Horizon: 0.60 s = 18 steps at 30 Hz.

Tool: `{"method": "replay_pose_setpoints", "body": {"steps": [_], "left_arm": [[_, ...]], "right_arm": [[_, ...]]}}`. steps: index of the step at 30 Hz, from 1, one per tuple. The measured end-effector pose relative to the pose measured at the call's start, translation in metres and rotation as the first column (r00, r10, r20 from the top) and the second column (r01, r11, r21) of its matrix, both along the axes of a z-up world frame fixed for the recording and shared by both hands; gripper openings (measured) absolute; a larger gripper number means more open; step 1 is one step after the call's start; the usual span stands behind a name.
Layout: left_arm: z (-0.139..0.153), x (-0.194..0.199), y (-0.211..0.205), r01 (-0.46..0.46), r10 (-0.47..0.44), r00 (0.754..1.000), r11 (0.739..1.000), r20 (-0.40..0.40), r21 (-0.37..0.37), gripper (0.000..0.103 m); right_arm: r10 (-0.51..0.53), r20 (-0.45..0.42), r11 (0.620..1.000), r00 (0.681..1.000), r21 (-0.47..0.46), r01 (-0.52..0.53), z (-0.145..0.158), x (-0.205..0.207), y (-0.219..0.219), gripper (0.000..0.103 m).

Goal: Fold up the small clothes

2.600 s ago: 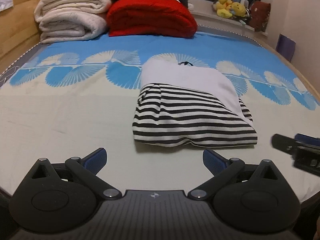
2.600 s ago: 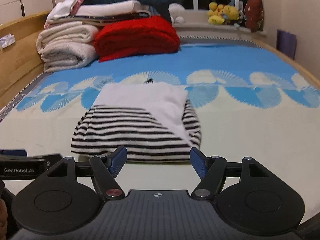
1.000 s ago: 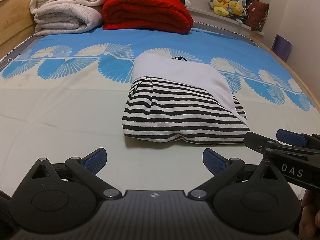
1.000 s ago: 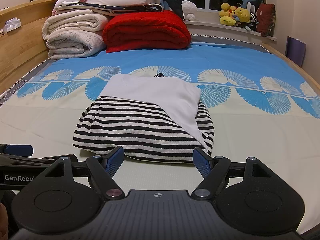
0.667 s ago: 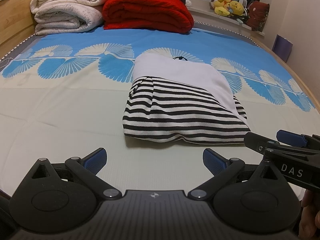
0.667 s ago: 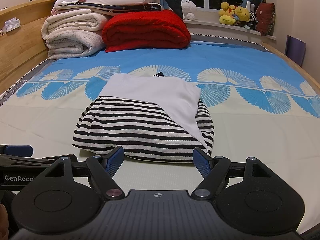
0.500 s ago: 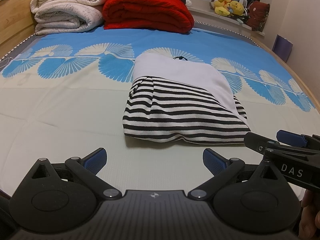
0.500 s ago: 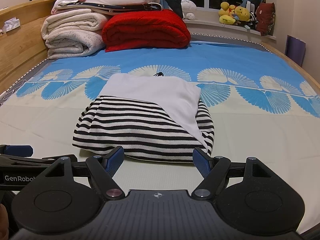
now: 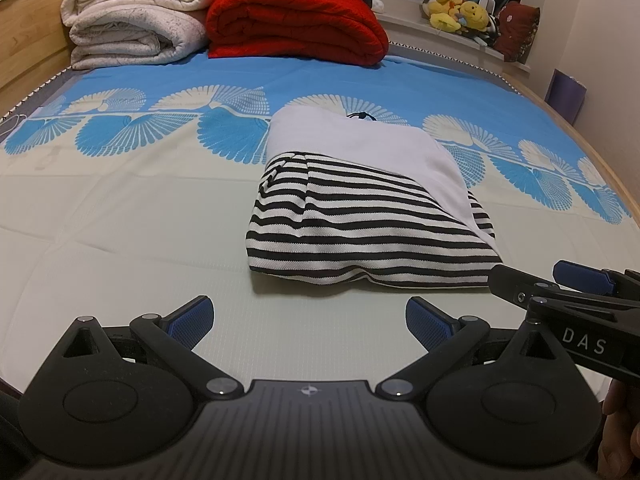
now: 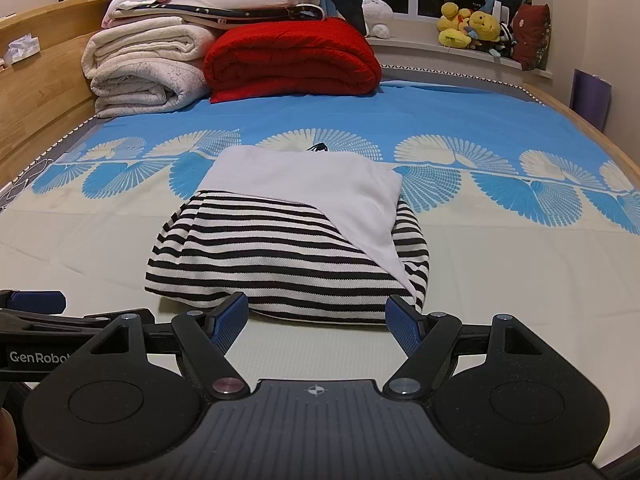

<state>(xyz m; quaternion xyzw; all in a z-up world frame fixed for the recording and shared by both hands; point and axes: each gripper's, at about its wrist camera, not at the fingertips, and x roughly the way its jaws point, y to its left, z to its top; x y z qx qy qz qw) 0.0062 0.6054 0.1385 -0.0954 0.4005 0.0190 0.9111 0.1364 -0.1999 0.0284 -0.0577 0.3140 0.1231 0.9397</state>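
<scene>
A folded garment (image 9: 360,224) (image 10: 280,256) lies on the bed, black-and-white striped with a plain white panel across its far side. My left gripper (image 9: 310,320) hovers open just short of its near edge, nothing between the blue pads. My right gripper (image 10: 318,316) is open too, its pads straddling the garment's near edge without pressing it. In the left wrist view the right gripper's fingers (image 9: 520,288) reach in from the right, beside the garment's near right corner. The left gripper's finger (image 10: 36,302) shows at the left edge of the right wrist view.
The bed sheet (image 9: 120,232) is pale near me and blue with fan prints farther off. Rolled cream blankets (image 10: 148,68) and a red blanket (image 10: 292,60) are stacked at the head. Plush toys (image 10: 472,26) line the window sill. A wooden bed frame (image 10: 36,80) runs along the left.
Over the last second nothing has visibly moved. Since the oldest frames both grippers have come closer to the garment and to each other.
</scene>
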Motion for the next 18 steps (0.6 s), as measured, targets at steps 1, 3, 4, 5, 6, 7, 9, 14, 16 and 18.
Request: {"method": "replay_pose_setpoints", "body": {"steps": [1,3,4,5,6,7,9,14,16,18], "left_arm": [[0.0000,0.0000,-0.0001,0.000,0.000,1.000,1.000,0.000,0.000,0.102],[0.0000,-0.0001,0.0002,-0.001,0.001,1.000,1.000,0.000,-0.002,0.102],[0.0001,0.0000,0.0000,0.000,0.000,1.000,1.000,0.000,-0.001,0.102],[0.0000,0.0000,0.0003,0.000,0.000,1.000,1.000,0.000,0.000,0.102],[0.0000,0.0000,0.0003,0.001,-0.001,1.000,1.000,0.000,0.001,0.102],[0.0001,-0.0001,0.0000,0.001,-0.001,1.000,1.000,0.000,0.000,0.102],[0.0001,-0.0002,0.0004,0.000,0.000,1.000,1.000,0.000,-0.001,0.102],[-0.0014,0.0009,0.0010,-0.005,0.005,1.000,1.000,-0.003,-0.006,0.102],[-0.0018,0.0012,0.0002,-0.007,0.007,1.000,1.000,-0.001,-0.007,0.102],[-0.0020,0.0011,-0.0004,-0.008,0.008,1.000,1.000,-0.003,-0.007,0.102]], "right_arm": [[0.000,0.000,1.000,1.000,0.000,0.000,0.0000,0.0000,0.0000,0.077],[0.000,0.000,1.000,1.000,0.000,0.000,0.0000,0.0001,-0.0001,0.077],[0.001,0.000,1.000,1.000,0.000,-0.001,0.0001,0.0001,-0.0002,0.077],[0.001,0.000,1.000,1.000,0.000,-0.001,0.0001,0.0001,-0.0001,0.077],[0.001,0.000,1.000,1.000,0.000,-0.001,0.0001,0.0001,-0.0001,0.077],[0.000,-0.001,1.000,1.000,0.000,0.000,0.0001,0.0002,-0.0001,0.077],[0.001,-0.001,1.000,1.000,0.000,-0.001,0.0002,0.0001,-0.0001,0.077],[0.001,-0.001,1.000,1.000,0.001,-0.001,0.0004,0.0002,-0.0001,0.077],[0.001,-0.001,1.000,1.000,0.001,-0.001,0.0004,0.0002,-0.0001,0.077],[0.001,-0.002,1.000,1.000,0.000,-0.001,0.0005,0.0002,-0.0002,0.077]]}}
